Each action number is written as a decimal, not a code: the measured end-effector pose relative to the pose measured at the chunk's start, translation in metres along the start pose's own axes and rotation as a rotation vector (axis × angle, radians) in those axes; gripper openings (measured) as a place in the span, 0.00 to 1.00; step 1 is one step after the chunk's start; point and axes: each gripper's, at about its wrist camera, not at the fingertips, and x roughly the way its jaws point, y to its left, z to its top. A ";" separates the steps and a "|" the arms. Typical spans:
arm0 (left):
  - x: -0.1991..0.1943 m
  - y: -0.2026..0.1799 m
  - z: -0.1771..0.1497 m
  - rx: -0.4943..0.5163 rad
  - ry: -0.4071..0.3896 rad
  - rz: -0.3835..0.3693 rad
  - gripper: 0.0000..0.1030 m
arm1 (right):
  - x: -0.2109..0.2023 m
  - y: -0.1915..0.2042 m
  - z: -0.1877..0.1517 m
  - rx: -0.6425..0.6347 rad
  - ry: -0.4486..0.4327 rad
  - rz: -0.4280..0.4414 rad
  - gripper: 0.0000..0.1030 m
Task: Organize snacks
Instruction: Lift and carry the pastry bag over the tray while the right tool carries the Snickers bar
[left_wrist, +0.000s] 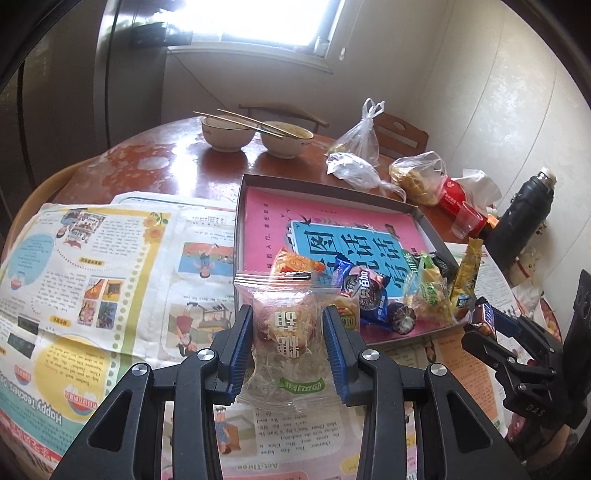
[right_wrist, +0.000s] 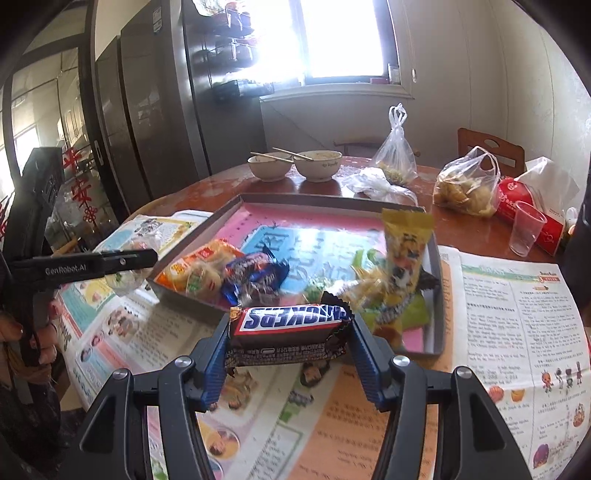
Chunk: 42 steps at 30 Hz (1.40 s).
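Shallow grey cardboard tray (right_wrist: 436, 266) with pink-and-blue printed base holds loose wrapped snacks (left_wrist: 373, 291) heaped at its near edge. Left gripper (left_wrist: 288, 328) clamps clear-wrapped pastry (left_wrist: 284, 325); right gripper (right_wrist: 290, 332) clamps brown Snickers bar (right_wrist: 288, 325), both just short of tray. Two white ceramic bowls (right_wrist: 269, 168) at 12 o'clock

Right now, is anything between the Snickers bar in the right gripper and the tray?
Nothing visible blocks it. The Snickers bar, clamped in the right gripper, sits just short of the tray; only newspaper lies beneath.

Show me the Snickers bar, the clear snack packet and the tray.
Snickers bar (right_wrist: 291, 318), right wrist view, on its printed name.
Clear snack packet (left_wrist: 286, 325), left wrist view, on its middle.
Tray (left_wrist: 325, 187), left wrist view, on its far rim.
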 end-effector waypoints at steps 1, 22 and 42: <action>0.002 0.000 0.001 0.002 0.000 0.001 0.38 | 0.002 0.001 0.003 0.001 -0.003 -0.001 0.58; 0.039 -0.003 0.017 0.028 0.004 0.024 0.38 | 0.043 0.002 0.027 0.034 0.008 -0.036 0.58; 0.044 -0.002 0.015 0.041 0.009 0.016 0.38 | 0.076 0.010 0.037 0.093 0.047 -0.018 0.58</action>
